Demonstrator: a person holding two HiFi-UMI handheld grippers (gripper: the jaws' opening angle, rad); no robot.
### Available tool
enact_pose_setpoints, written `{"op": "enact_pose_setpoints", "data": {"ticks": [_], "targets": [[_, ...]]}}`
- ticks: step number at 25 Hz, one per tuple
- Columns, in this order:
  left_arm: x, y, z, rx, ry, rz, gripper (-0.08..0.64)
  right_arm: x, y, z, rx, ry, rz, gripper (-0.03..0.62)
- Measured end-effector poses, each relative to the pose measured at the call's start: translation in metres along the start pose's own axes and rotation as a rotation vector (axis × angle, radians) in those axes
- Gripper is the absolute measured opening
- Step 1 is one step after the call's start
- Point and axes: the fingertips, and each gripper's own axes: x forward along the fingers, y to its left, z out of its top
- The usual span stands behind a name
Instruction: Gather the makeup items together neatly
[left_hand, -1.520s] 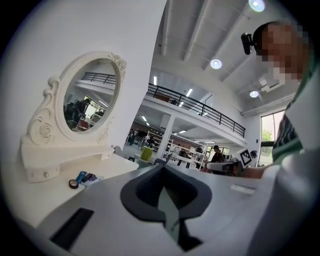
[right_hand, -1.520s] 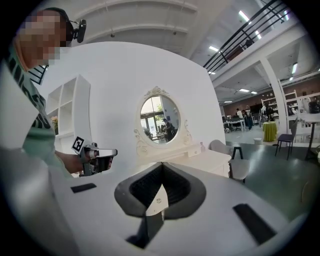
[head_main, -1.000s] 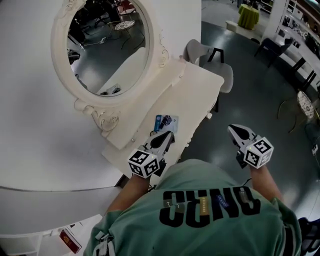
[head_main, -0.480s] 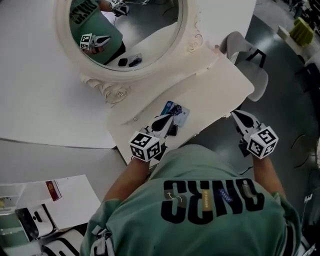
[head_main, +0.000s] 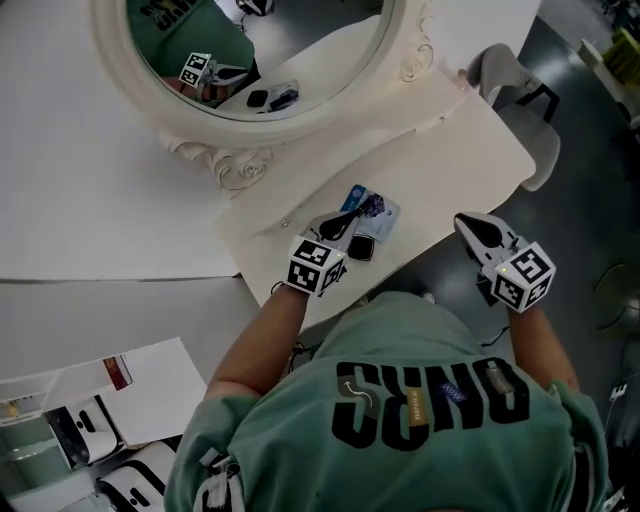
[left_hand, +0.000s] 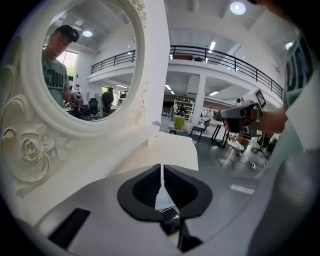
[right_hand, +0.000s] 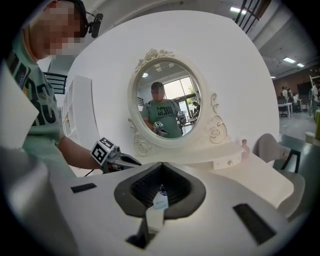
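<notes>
Makeup items lie by the tabletop near edge beside the clenched left tool; right tool likewise clenched, off that edge.

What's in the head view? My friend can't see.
A person in green holds tongs in each hand at a white table with an oval mirror. The left tongs are by small makeup items; the right tongs are at the table's edge.

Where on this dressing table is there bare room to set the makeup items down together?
The wide right part of the tabletop, from the mirror frame out toward the chair, is bare. It is crowded only at the near left, where the blue packet and black compact lie by the left gripper.
</notes>
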Motion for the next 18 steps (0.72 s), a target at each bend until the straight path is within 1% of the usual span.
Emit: {"op": "enact_pose_setpoints", "data": {"ticks": [2,5,7,9,11,13,16,18], "targets": [[0.022,0.010,-0.013,0.074,0.084,-0.026,0.016,0.004,0.010,-0.011,0.016,0.022,-0.015,-0.008],[0.060,0.028,-0.045,0.170,0.246,-0.043,0.068,0.002,0.017,-0.027,0.027,0.061,-0.045,-0.008],[0.081,0.035,-0.065,0.201,0.356,-0.053,0.102,-0.005,0.013,-0.035,0.032,0.074,-0.069,-0.008],[0.097,0.037,-0.081,0.200,0.437,-0.068,0.115,-0.012,0.007,-0.039,0.039,0.077,-0.094,-0.008],[0.109,0.040,-0.092,0.193,0.485,-0.067,0.115,-0.019,0.001,-0.040,0.044,0.073,-0.117,-0.008],[0.117,0.046,-0.102,0.184,0.517,-0.046,0.115,-0.024,-0.004,-0.040,0.045,0.065,-0.131,-0.008],[0.123,0.054,-0.115,0.172,0.552,-0.016,0.117,-0.028,-0.008,-0.041,0.047,0.057,-0.140,-0.008],[0.126,0.054,-0.123,0.180,0.568,-0.011,0.117,-0.030,-0.010,-0.041,0.048,0.059,-0.141,-0.008]]}}
